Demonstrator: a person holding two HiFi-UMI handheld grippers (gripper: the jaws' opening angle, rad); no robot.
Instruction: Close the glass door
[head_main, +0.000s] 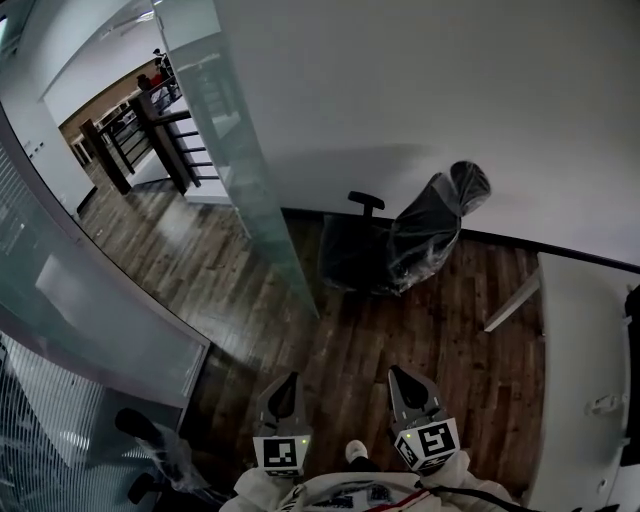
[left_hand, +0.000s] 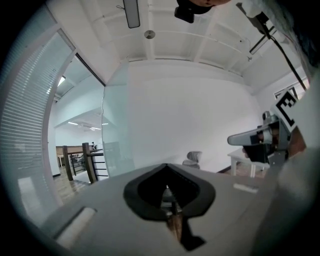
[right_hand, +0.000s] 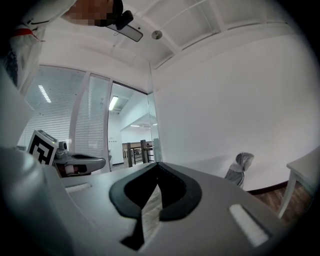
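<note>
While the glass door stands open ahead, left gripper and right gripper show jaws closed, empty.

A dark brown wooden plank floor spans the room. On it, close to the white wall, stands a black swivel office chair wrapped in clear plastic film. At the right a white rectangular table stands on the boards, one slanted white leg showing. At the upper left a dark wooden post railing rises from the planks.

Bare wooden floor ahead, wrapped chair beside glass door
</note>
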